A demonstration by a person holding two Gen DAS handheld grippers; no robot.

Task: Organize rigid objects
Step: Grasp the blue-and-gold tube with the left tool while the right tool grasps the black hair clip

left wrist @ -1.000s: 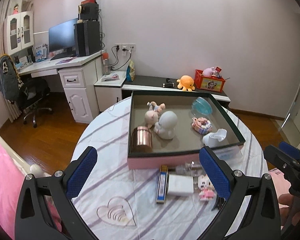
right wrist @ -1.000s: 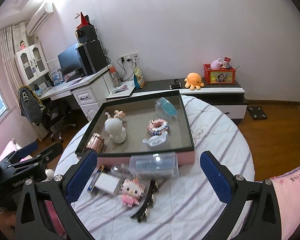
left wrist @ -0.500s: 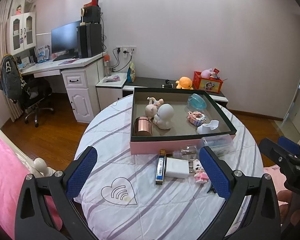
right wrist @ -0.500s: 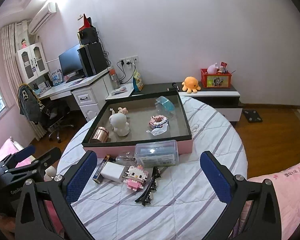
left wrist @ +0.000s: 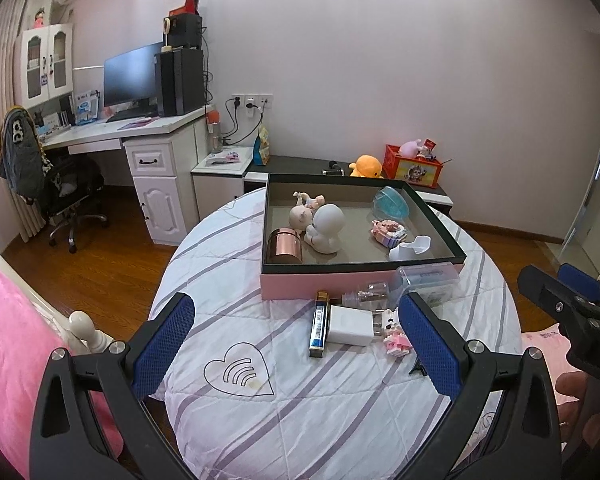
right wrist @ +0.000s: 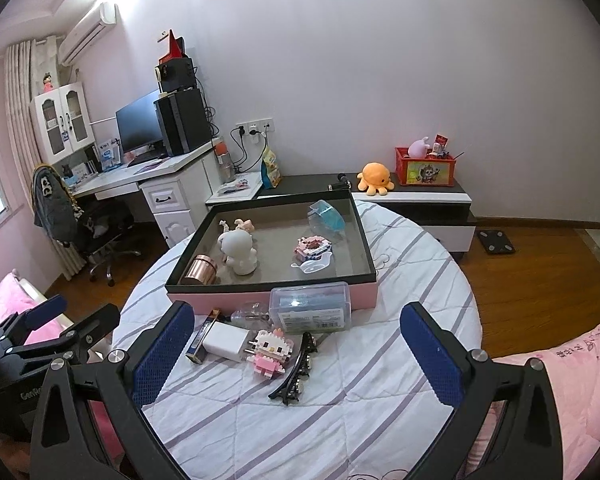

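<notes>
On the round worktop point(right wrist: 400, 360), draped in a striped cloth, a shallow tray point(right wrist: 260, 296) with a pink outer wall already holds several small figures and a copper tin. Just in front of its near wall lies a loose cluster of things not yet put away: a clear plastic box point(right wrist: 311, 309), a white charger point(right wrist: 225, 340), a block-built cat figure point(right wrist: 270, 350), a black hair clip point(right wrist: 296, 368), a small glass bottle point(right wrist: 250, 312) and a narrow blue-and-gold case point(right wrist: 200, 338).

Both grippers hover well back from the cluster, above the near part of the worktop, each aimed toward the tray. The right gripper point(right wrist: 296, 352) has its jaws wide apart and empty; the hair clip and cat figure sit almost on its centre line, so it looks like the nearer tool for them. The clip's long axis runs diagonally, from near-left to far-right, so I judge the wrist would need some twist to close across its narrow width.

The left gripper point(left wrist: 296, 348) is likewise spread wide and holds nothing. Ahead of it lie the charger point(left wrist: 350, 325) and the narrow case point(left wrist: 319, 330), whose long axis points roughly away from the gripper toward the tray point(left wrist: 340, 286).
</notes>
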